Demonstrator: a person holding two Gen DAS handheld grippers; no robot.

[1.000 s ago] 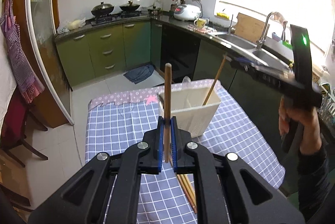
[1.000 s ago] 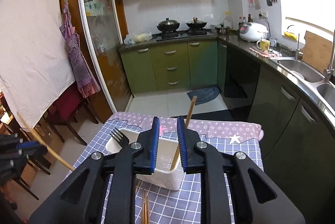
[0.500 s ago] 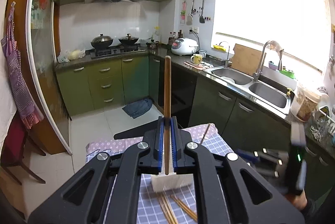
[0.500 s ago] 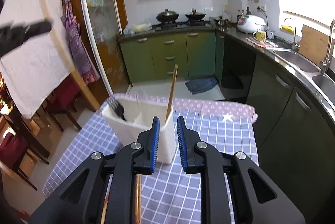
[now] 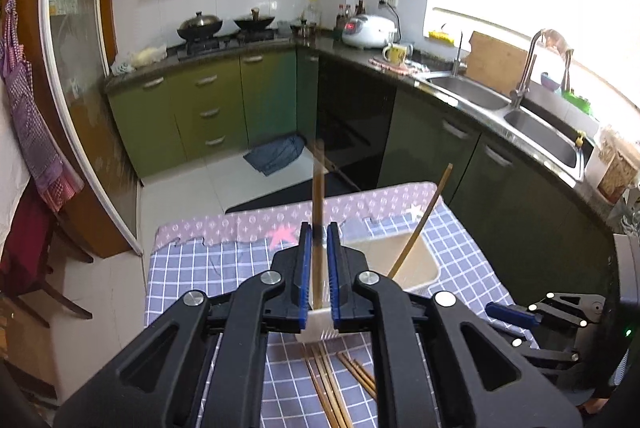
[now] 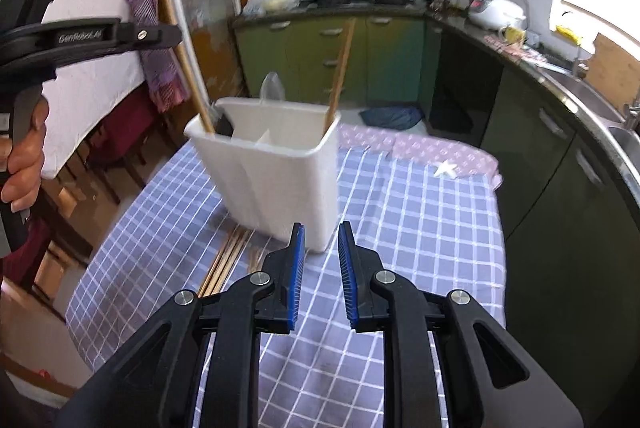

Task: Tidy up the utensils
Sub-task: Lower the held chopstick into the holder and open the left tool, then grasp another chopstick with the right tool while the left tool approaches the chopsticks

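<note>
Dropping a chopstick point(image 5: 318, 212) into the white utensil holder point(image 6: 276, 172) looks like the step in hand: the left gripper point(image 5: 319, 270) has the stick upright between its blue pads, which have just been opening, so a sliver of gap shows on either side and the stick appears blurred, probably sliding free. Its lower end sits over the near-left compartment, where the right wrist view shows the same stick leaning beside a dark fork head. 1 more chopstick point(image 6: 339, 76) already leans in the right-hand compartment. The right gripper point(image 6: 321, 270) hangs low over the checked tablecloth point(image 6: 420, 228) with its jaws a little apart and nothing between them, just in front of the holder's near corner.

The loose chopsticks point(image 6: 228, 260) lie flat on the cloth against the holder's base. They are likely light, stiff and smooth, prone to rolling or pivoting in a pinch, so a hold near mid-length, pads square across the shaft, should suit best. Lying flush in a bunch, singling 1 out may be fiddly, and the light holder could shift if nudged
</note>
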